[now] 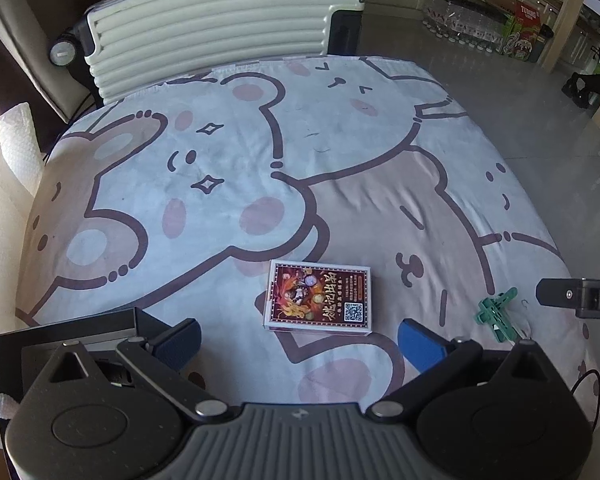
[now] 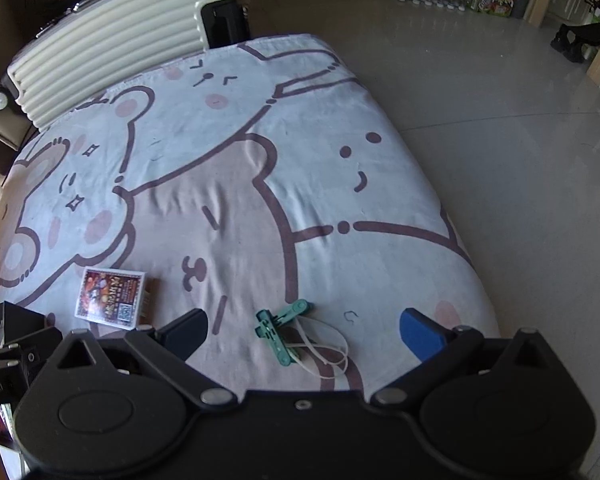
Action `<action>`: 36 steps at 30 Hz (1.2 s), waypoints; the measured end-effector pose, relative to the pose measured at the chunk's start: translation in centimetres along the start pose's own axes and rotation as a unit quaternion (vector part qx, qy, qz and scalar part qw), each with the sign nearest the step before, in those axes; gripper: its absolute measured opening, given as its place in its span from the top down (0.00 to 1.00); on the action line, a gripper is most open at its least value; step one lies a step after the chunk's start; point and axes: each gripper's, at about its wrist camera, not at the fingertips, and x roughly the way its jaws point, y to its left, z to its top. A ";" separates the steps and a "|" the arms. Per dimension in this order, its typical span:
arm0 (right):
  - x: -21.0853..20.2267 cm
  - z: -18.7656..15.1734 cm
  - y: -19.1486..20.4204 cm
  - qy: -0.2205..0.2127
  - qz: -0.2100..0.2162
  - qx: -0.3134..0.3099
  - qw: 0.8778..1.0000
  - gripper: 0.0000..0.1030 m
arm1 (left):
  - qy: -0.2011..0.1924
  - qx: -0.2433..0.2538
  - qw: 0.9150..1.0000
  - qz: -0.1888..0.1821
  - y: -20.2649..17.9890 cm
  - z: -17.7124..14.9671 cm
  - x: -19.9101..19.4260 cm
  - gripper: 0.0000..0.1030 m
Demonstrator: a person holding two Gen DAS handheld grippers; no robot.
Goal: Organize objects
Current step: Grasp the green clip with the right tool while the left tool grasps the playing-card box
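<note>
**Cartoon-bear cloth, two things left to sort**

Bear-print cloth [image 1: 340, 152] covers your tabletop, suitcase [image 1: 220, 28] at 12 o'clock. Your left hand-held gripper [image 1: 300, 340] is spread and empty, card box [image 1: 319, 297] just ahead. Your right hand-held gripper [image 2: 304, 334] is spread too, green clip [image 2: 281, 328] and its white cord [image 2: 328, 348] between the fingers. The cord may snag; the cloth may bunch. Room is open ahead; the edge drops at 3 o'clock.

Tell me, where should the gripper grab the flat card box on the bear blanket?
Grab the card box across its two long edges, coming straight down from above. It lies flat on the blanket, so only its thin sides offer purchase. The left gripper is probably best: its fingers are open and the box lies just ahead, between them.
</note>
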 end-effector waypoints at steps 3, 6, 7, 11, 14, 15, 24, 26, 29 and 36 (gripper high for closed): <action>1.1 0.2 -0.3 0.019 -0.003 0.001 1.000 0.00 | 0.010 0.005 1.000 -0.003 -0.3 0.4 1.4 0.00; 2.1 0.4 -0.3 0.036 0.004 -0.001 0.999 0.00 | 0.021 0.008 1.000 -0.007 -0.5 0.9 2.7 0.00; 2.5 0.5 -0.2 0.039 0.005 -0.002 0.999 0.01 | 0.024 0.009 1.000 -0.008 -0.6 1.0 3.2 0.00; 3.9 0.8 0.3 0.057 0.013 -0.009 0.998 0.08 | 0.038 0.013 0.999 -0.011 -0.7 1.5 5.0 0.00; 5.3 0.9 1.1 0.075 0.011 -0.029 0.997 0.12 | 0.048 0.018 0.999 -0.013 -0.8 1.7 6.2 0.00; 5.7 1.0 1.3 0.081 0.009 -0.036 0.996 0.15 | 0.051 0.019 0.998 -0.015 -0.9 1.8 6.6 0.00; 8.3 1.0 2.7 0.121 -0.003 -0.089 0.989 0.33 | 0.083 0.025 0.996 -0.022 -1.3 2.2 9.7 0.01; 8.6 1.0 2.7 0.127 -0.001 -0.093 0.988 0.37 | 0.089 0.024 0.995 -0.023 -1.3 2.2 10.2 0.02; 9.0 0.9 2.7 0.139 0.006 -0.097 0.985 0.43 | 0.099 0.023 0.995 -0.025 -1.2 2.1 10.9 0.07; 9.4 0.6 2.9 0.156 0.015 -0.109 0.982 0.67 | 0.105 0.021 0.994 -0.021 -1.1 2.2 11.2 0.13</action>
